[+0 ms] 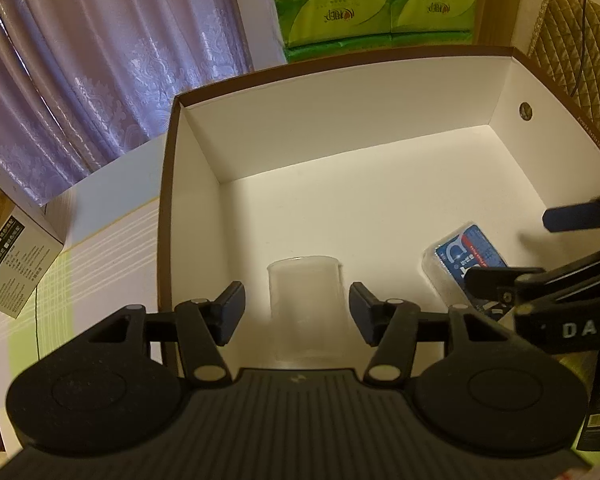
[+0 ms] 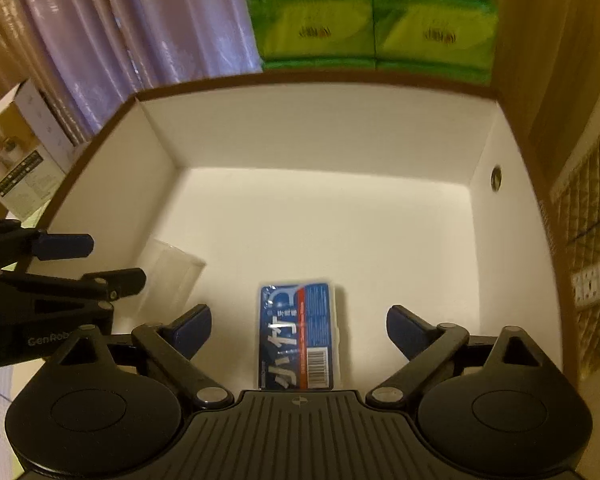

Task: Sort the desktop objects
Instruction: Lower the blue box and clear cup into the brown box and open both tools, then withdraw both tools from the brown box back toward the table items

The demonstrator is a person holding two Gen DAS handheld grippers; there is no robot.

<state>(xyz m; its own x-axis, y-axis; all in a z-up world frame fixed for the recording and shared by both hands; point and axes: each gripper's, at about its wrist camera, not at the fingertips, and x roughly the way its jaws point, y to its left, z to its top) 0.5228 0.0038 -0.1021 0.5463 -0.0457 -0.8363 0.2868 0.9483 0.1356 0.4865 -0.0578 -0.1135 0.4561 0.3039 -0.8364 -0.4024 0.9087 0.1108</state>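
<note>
Hovering over the white-lined box (image 1: 340,128), both grippers point inside. Left gripper (image 1: 297,314): jaws apart, either side of a clear plastic cup (image 1: 305,300) on the box floor, pads not touching it. Right gripper (image 2: 299,330): jaws wide apart above a blue packet (image 2: 298,334) lying flat on the floor, just right of the cup. Green tissue packs (image 1: 374,12) are stacked behind the box.

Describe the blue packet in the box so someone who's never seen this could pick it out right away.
Find the large white-lined cardboard box with a brown rim. On its floor, near the front, lies a flat blue plastic packet with a barcode. Its only neighbour is a clear plastic cup, colourless and to its left.
</note>
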